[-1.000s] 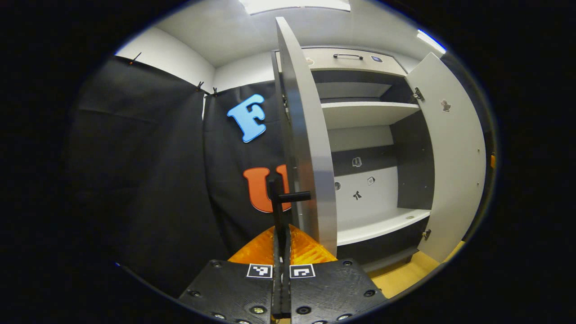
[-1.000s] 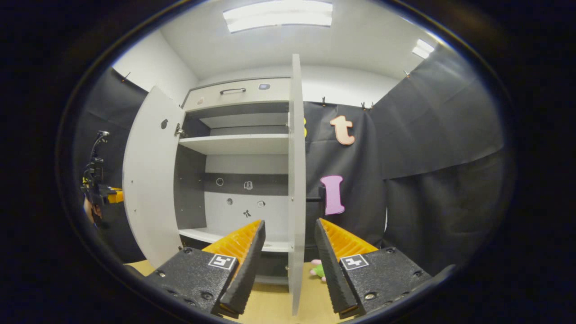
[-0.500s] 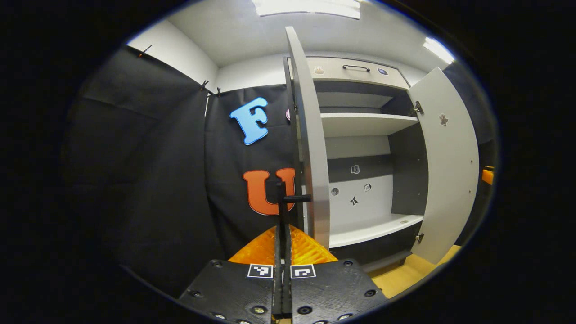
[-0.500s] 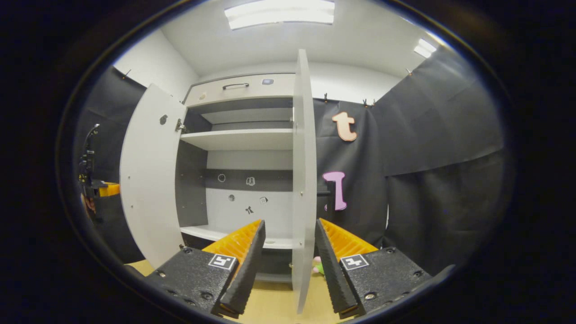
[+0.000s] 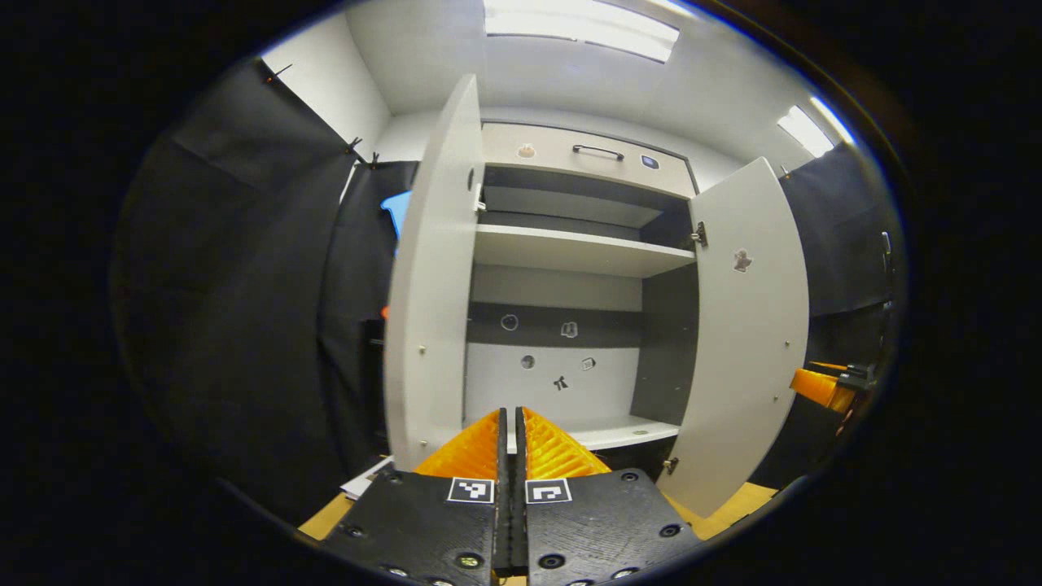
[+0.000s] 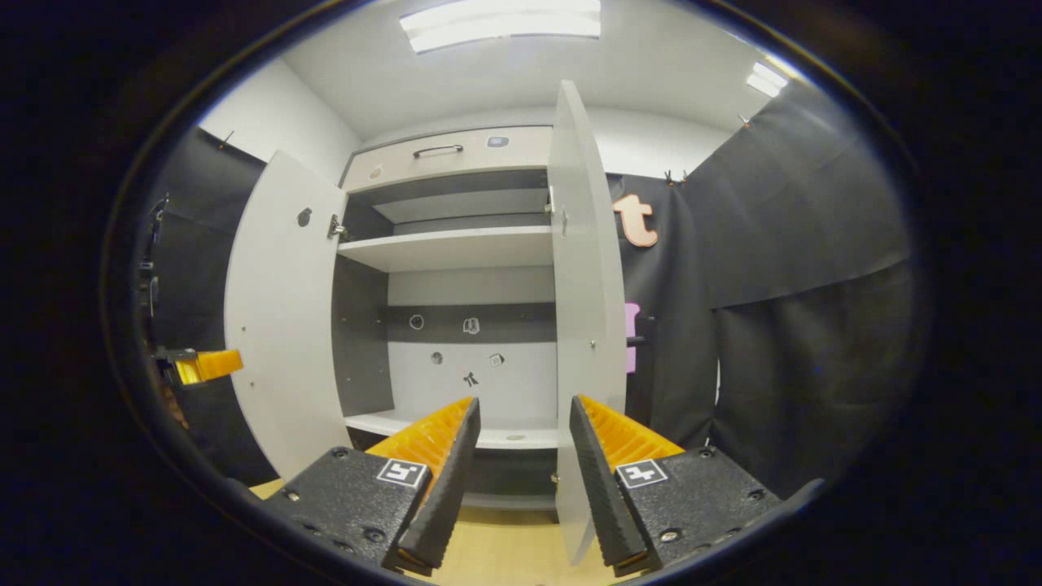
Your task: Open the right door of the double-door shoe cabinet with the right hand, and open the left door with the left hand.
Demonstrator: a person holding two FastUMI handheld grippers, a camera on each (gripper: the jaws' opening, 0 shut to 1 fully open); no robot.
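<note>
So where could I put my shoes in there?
The lower shelf and the upper shelf are both bare, between the open left door and right door. Nothing looks crowded inside. The right hand-held gripper hangs open in front.

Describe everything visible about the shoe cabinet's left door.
The left door is a tall, flat panel, pale grey, seemingly laminated board. It stands swung wide open, hinged at the shoe cabinet's left side, its inner face showing small screw heads. In the right gripper view that face carries a small dark round sticker near the top. Nothing touches it; the left gripper sits shut in front, clear of it.
</note>
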